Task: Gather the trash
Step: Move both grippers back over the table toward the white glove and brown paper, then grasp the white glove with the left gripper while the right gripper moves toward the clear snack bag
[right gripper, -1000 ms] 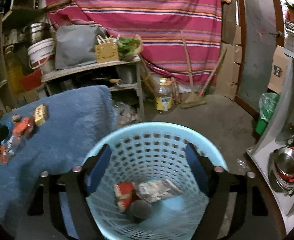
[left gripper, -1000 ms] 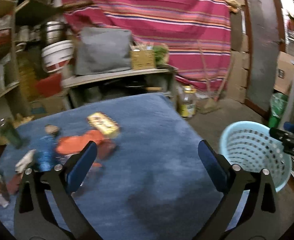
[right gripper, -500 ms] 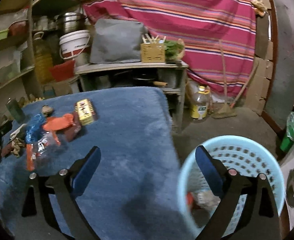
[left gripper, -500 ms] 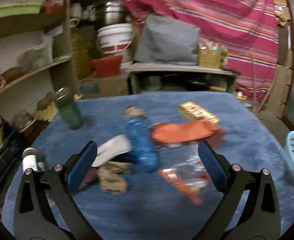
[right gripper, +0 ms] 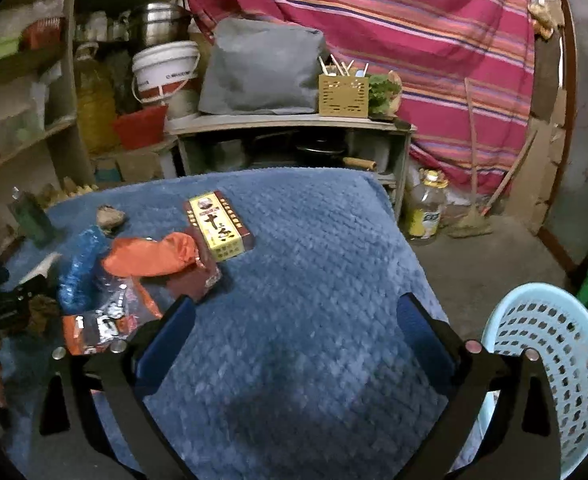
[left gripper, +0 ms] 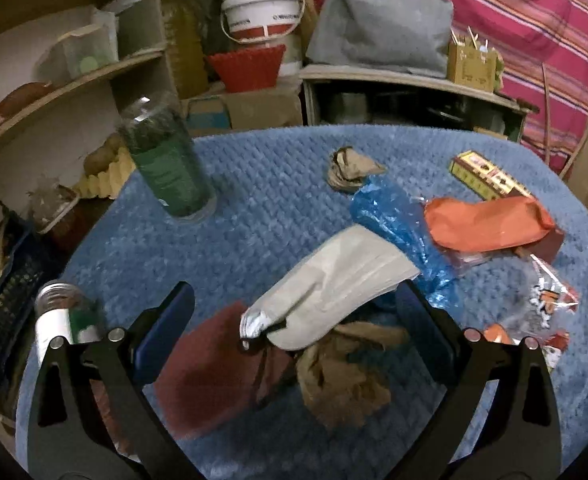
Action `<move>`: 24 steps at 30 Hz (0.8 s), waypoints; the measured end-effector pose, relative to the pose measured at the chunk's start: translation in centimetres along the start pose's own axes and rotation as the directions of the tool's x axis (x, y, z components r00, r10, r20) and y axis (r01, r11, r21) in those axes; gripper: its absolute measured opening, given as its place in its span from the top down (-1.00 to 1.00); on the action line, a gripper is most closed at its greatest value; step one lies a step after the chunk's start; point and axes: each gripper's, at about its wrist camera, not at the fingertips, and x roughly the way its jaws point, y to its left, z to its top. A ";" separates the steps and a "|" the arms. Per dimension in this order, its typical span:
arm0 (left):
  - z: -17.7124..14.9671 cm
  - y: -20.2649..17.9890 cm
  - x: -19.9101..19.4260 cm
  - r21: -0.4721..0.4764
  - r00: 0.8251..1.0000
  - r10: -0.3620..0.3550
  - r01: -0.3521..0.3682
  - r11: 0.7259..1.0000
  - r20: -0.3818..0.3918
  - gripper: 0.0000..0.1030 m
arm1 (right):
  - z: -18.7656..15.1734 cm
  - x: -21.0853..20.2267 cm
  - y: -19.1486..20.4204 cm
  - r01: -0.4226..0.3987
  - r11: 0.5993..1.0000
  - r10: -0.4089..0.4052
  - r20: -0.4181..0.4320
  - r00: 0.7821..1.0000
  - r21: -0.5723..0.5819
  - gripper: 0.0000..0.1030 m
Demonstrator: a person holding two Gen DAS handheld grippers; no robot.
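Note:
Trash lies in a heap on the blue cloth table (right gripper: 313, 280). My left gripper (left gripper: 294, 304) hangs open just above it, with a white foil pouch (left gripper: 333, 280), a dark red packet (left gripper: 206, 364) and crumpled brown paper (left gripper: 341, 376) showing between its fingers, untouched. Beyond lie a blue plastic wrapper (left gripper: 393, 220), an orange wrapper (left gripper: 485, 224) and a yellow box (left gripper: 485, 176). My right gripper (right gripper: 295, 304) is over bare cloth, its jaws opening with nothing between them. The light blue basket (right gripper: 553, 360) stands on the floor at its right.
A green bottle (left gripper: 166, 160) stands upright on the table's far left, and a small jar (left gripper: 66, 320) at its near left edge. Shelves (left gripper: 74, 80), a white bucket (left gripper: 262, 12) and a low bench (right gripper: 294, 124) crowd the back. An oil bottle (right gripper: 425, 212) stands on the floor.
The left gripper swung left from the basket side and closed in low over the trash heap. The right gripper left the basket for the table, and its jaws spread wider.

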 end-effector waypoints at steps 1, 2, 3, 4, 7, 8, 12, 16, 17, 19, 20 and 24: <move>0.1 -0.1 0.6 0.001 1.000 -0.010 0.010 1.000 -0.016 -0.79 | -0.1 0.2 0.4 0.002 1.000 -0.002 0.000 1.000 -0.014 -0.91; 0.2 -0.2 1.1 0.002 0.999 -0.023 0.023 1.000 -0.029 -0.73 | -0.2 0.4 0.7 0.004 1.000 -0.004 -0.003 1.000 -0.021 -0.91; 0.2 -0.2 1.3 0.000 0.999 -0.038 0.038 0.999 -0.036 -0.62 | -0.2 0.5 1.0 0.014 1.000 -0.014 -0.004 1.000 -0.028 -0.91; 0.4 -0.2 1.3 -0.009 0.997 -0.064 0.064 0.998 -0.036 -0.49 | -0.2 0.6 1.1 0.023 0.999 -0.023 -0.004 1.000 -0.035 -0.91; 0.4 -0.3 1.1 -0.002 0.995 -0.097 0.097 0.995 -0.033 -0.11 | -0.2 0.7 1.8 0.031 0.997 -0.032 -0.017 0.999 -0.068 -0.91; 0.4 -0.4 1.0 0.004 0.994 -0.100 0.100 0.995 -0.032 -0.01 | -0.3 0.7 2.0 0.023 0.998 -0.024 -0.021 0.999 -0.067 -0.91; 0.2 -0.6 0.3 0.035 0.995 -0.102 0.102 0.994 -0.017 0.40 | -0.6 0.8 2.2 -0.026 0.999 0.025 -0.041 0.999 -0.042 -0.91; 0.4 0.4 -1.5 0.014 0.998 -0.064 0.063 0.998 0.022 0.71 | -0.9 0.6 2.5 -0.038 0.998 0.036 -0.044 0.998 -0.050 -0.91; 0.5 0.7 -2.1 0.002 0.998 -0.058 0.058 0.998 0.037 0.71 | -0.9 0.5 2.6 -0.051 0.997 0.048 -0.045 0.998 -0.050 -0.91; 0.6 1.6 -3.9 -0.028 0.996 -0.052 0.055 0.998 0.078 0.71 | -1.0 0.4 2.7 -0.062 0.997 0.060 -0.045 0.997 -0.049 -0.91; 0.6 1.8 -4.5 -0.038 0.995 -0.049 0.052 0.998 0.092 0.71 | -1.1 0.3 2.8 -0.066 0.997 0.063 -0.043 0.997 -0.051 -0.91; 0.6 2.7 -7.5 -0.060 0.987 -0.033 0.042 0.997 0.155 0.71 | -1.3 0.1 3.7 -0.083 0.994 0.080 -0.043 0.996 -0.069 -0.91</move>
